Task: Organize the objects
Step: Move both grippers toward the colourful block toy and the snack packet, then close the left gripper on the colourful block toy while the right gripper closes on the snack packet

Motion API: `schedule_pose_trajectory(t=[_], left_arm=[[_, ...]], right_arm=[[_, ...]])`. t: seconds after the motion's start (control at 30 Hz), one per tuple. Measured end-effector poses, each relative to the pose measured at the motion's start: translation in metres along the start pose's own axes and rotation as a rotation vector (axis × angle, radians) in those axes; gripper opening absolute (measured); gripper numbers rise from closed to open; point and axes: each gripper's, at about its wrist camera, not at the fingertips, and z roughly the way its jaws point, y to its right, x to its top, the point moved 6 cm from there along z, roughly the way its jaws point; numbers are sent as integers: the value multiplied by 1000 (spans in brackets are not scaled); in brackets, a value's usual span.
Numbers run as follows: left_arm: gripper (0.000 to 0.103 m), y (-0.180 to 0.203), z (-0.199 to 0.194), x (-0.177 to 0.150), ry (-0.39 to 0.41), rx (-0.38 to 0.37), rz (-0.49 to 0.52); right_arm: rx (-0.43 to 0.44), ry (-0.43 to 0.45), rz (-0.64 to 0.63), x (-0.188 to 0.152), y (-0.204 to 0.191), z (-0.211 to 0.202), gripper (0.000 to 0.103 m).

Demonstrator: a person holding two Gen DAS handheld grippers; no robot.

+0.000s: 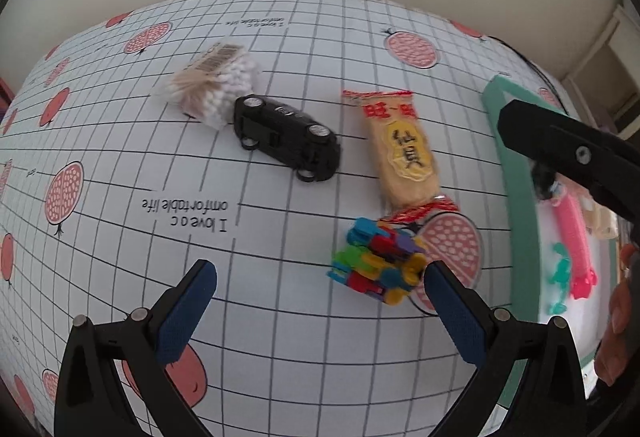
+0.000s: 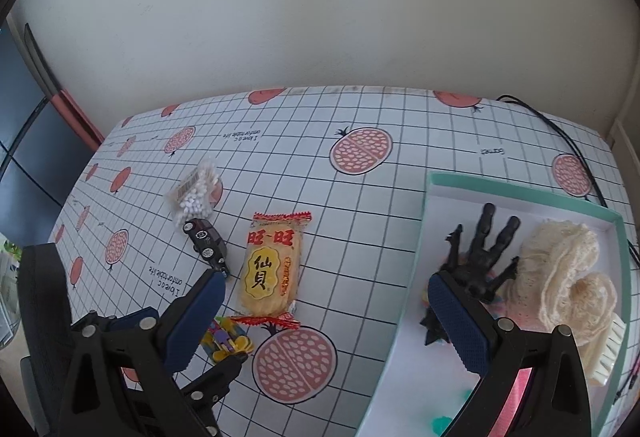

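Observation:
My left gripper [image 1: 324,285] is open above the tablecloth, nothing between its blue pads. A bundle of colourful clips [image 1: 380,261] lies just inside its right finger. Beyond lie a black toy car [image 1: 288,137], a bag of cotton swabs [image 1: 216,81] and a yellow rice cracker packet [image 1: 400,149]. My right gripper [image 2: 328,301] is open and empty, straddling the left rim of the teal-edged tray [image 2: 425,237]. A black toy hand [image 2: 484,253] lies in the tray by its right finger. The cracker packet [image 2: 272,265], car [image 2: 206,243], swabs [image 2: 196,193] and clips [image 2: 226,341] lie on its left.
The tray also holds a cream lace cloth [image 2: 568,277], a white brush [image 2: 608,353] and a pink toy [image 1: 576,237]. A black cable [image 2: 560,129] runs behind the tray. A wall stands past the table's far edge. A person's hand [image 1: 620,317] shows at the right.

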Motion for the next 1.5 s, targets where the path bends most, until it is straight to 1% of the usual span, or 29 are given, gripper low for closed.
schedule_pose_trajectory(t=[0.2,0.4,0.53,0.67,0.73,0.77,0.83,0.93,1.0,1.07,1.13,1.2,1.27,1.3,1.33,1.5], left_arm=[[103,-12,5,1,10,41,-35],[102,-20,9,1,10,50,-68],[91,-23,10,1,3,40,-76],[90,-24,10,0,0,41,-80],[88,-25,9,2,11,36,-84],[83,-25,9,3,15,31,-84],[77,-27,8,5,26,38,-80],[76,-27,9,7,31,43,-71],[74,-28,8,9,33,43,-70],[68,-28,8,11,38,42,-70],[65,-30,8,12,41,42,-70],[62,-33,7,12,44,37,-71],[58,-34,7,13,47,33,-76],[58,-34,7,13,48,32,-75],[57,-35,7,12,47,32,-74],[54,-37,8,13,54,21,-79]], right_arm=[[19,-20,-13,1,-7,13,103],[25,-46,-37,0,-16,28,102],[20,-70,-51,-2,-20,37,99],[17,-101,-64,-5,-25,48,96],[16,-114,-72,-7,-28,53,91],[14,-123,-78,-9,-29,56,90],[11,-137,-88,-12,-32,60,87],[10,-150,-94,-13,-35,66,83],[7,-155,-94,-14,-36,69,81],[7,-160,-93,-14,-36,71,77],[6,-163,-93,-15,-37,72,70],[1,-164,-93,-15,-36,73,68],[-4,-164,-95,-16,-37,72,61],[-7,-164,-95,-15,-37,72,55],[-11,-165,-95,-16,-37,72,51],[-20,-163,-85,-15,-34,72,45]])
